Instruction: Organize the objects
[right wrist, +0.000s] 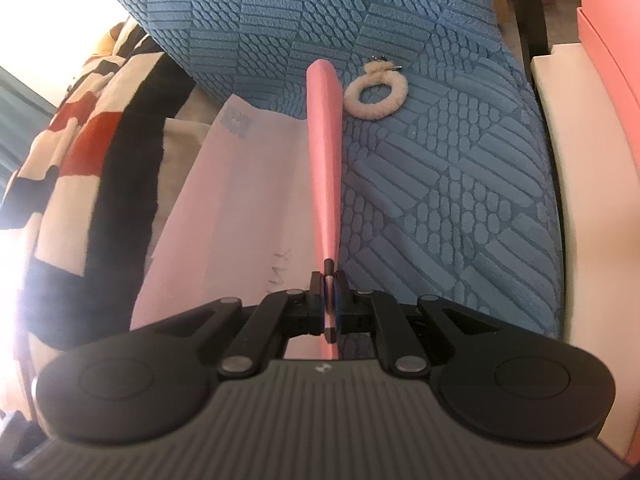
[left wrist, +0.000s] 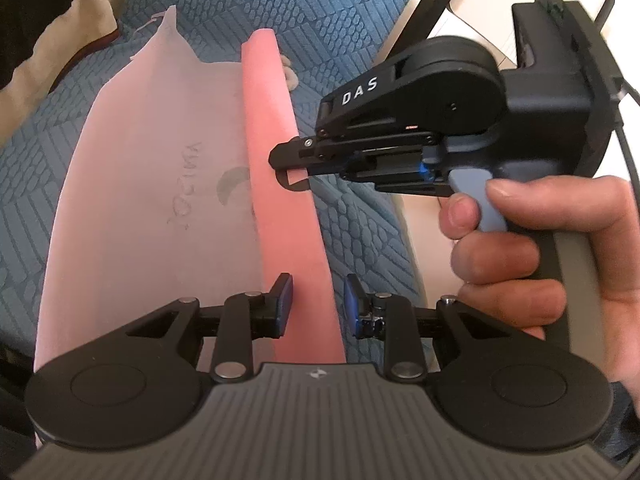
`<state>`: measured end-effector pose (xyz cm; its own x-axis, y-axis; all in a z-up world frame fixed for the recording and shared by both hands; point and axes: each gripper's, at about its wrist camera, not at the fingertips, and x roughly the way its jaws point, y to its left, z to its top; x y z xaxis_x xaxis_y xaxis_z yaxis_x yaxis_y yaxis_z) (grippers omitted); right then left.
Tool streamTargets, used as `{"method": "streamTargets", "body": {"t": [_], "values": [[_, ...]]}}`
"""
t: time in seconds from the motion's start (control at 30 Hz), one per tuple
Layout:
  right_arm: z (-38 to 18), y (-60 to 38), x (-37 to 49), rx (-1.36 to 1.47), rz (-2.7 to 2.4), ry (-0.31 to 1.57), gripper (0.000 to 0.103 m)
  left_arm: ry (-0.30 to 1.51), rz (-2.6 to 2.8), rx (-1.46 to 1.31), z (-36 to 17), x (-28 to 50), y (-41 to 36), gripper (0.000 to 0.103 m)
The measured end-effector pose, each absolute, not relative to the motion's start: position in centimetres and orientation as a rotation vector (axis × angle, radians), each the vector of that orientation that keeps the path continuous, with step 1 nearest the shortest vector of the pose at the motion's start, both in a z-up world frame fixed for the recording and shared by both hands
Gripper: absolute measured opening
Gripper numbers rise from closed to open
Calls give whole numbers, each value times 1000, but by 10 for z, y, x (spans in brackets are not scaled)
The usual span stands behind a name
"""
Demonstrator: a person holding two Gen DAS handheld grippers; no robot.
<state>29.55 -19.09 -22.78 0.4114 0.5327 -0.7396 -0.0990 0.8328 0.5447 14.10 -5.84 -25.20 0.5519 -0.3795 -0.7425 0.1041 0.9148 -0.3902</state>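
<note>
A pink plastic mailer bag (left wrist: 160, 208) lies on the blue textured sofa cover (left wrist: 352, 28), pale side up with faint print, and its right edge is a brighter pink raised fold (left wrist: 272, 120). My left gripper (left wrist: 318, 304) stands open astride the near end of that fold, and its pads do not press on it. My right gripper (left wrist: 290, 172), held by a hand (left wrist: 520, 264), comes in from the right and is shut on the fold's edge. In the right wrist view the right gripper (right wrist: 329, 292) pinches the pink fold (right wrist: 325, 160), which runs away from it.
A fluffy white ring (right wrist: 376, 94) with a small metal clasp lies on the sofa cover (right wrist: 460, 200) just right of the fold's far end. A striped red, black and cream blanket (right wrist: 80, 168) is bunched at the left. A pale edge (right wrist: 568, 160) borders the sofa on the right.
</note>
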Motion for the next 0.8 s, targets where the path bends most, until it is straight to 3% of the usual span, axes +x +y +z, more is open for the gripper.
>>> {"method": "streamTargets", "body": {"t": [0.37,0.63,0.8], "values": [[-231,-198,296,453,426,1091,8,939,-236,-165,-252,136,-77,31],[-232,-193,300,492,468,1099,13,929,-234,-244,-246,134,-62,16],[-232,-181,305,476,489,1092,24,933,-221,-340,-243,132,-40,13]]}}
